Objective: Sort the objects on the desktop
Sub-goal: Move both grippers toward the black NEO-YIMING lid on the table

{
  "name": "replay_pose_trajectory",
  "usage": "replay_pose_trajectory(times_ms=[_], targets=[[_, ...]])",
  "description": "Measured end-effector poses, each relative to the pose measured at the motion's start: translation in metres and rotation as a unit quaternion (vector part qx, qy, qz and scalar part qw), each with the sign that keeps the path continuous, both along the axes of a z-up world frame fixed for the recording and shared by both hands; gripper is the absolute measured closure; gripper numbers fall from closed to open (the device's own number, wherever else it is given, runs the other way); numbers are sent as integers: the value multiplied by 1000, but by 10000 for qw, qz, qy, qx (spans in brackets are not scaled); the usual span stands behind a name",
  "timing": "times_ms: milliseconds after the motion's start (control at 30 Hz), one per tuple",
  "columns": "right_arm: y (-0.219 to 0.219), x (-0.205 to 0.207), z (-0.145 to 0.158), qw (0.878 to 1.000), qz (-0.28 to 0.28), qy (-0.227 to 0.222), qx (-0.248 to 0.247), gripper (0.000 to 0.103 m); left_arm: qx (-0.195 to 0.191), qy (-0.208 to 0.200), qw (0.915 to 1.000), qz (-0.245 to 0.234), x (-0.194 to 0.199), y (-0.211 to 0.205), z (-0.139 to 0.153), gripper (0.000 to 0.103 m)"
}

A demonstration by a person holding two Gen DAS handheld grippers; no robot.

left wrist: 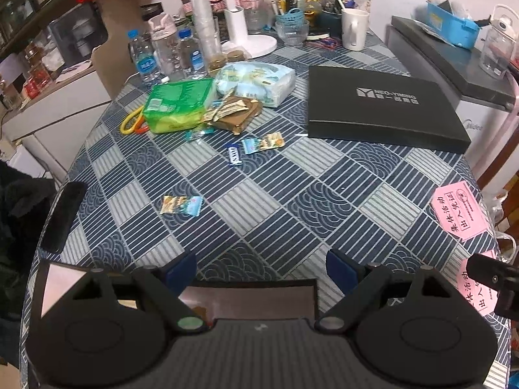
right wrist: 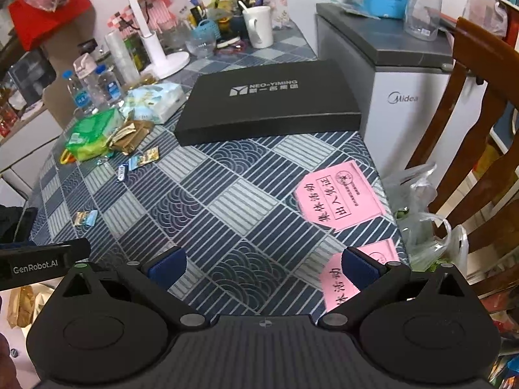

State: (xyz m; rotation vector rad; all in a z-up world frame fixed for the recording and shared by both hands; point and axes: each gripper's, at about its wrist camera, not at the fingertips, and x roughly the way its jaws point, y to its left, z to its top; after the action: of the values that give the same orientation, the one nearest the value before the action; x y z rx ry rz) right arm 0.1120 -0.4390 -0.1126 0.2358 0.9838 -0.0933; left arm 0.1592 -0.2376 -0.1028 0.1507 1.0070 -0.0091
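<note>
Candy packets are what we're after, and the loose one point(left wrist: 181, 205) sits alone on the worktop point(left wrist: 275, 194), well short of the black box point(left wrist: 382, 103) and off to the box's left-front. From our left tongs point(left wrist: 261, 270) it lies ahead and to the left, its long axis running roughly crosswise to our fingers, so we'd judge a small swing left and a turn of the wrist is needed before closing. Left hand is clearly the nearer one; from the right tongs point(right wrist: 262, 267) that same packet point(right wrist: 85, 218) is far out to the left.

Both tongs gape wide, blue pads apart, nothing held in either. Two more small packets, a patterned one point(left wrist: 263, 142) and a blue-and-white one point(left wrist: 234, 155), lie just beside each other nearer the box's front-left corner, and behind them a heap: green tissue pack point(left wrist: 178, 103), brown foil pouch point(left wrist: 238, 115), pale wipes pack point(left wrist: 259, 81).

Right side has its own work. One pink card point(right wrist: 340, 196) lies flat in front of the box, another pink card point(right wrist: 353, 275) partly under our right finger point(right wrist: 360, 267).

Worktop is a blue patterned cloth, flat, likely a bit slick under thin wrappers. Behind the box: bottles point(left wrist: 146, 58), a white mug point(left wrist: 355, 29), a lamp base point(left wrist: 249, 45), cluttered. A small white fridge point(right wrist: 412, 97) stands right of the box.
</note>
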Motion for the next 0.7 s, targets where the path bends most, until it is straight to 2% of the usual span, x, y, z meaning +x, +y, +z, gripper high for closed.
replay_pose_trajectory(times_ms=[233,700], targets=[[-21,9,-4,9998,-156,31,-83,0,-93,143,9994,-285,14,-26,-7,0],[-39,65,-15,9999,-66,-61,-144,0,23,259,9995,-196,79,-42,-16,0]])
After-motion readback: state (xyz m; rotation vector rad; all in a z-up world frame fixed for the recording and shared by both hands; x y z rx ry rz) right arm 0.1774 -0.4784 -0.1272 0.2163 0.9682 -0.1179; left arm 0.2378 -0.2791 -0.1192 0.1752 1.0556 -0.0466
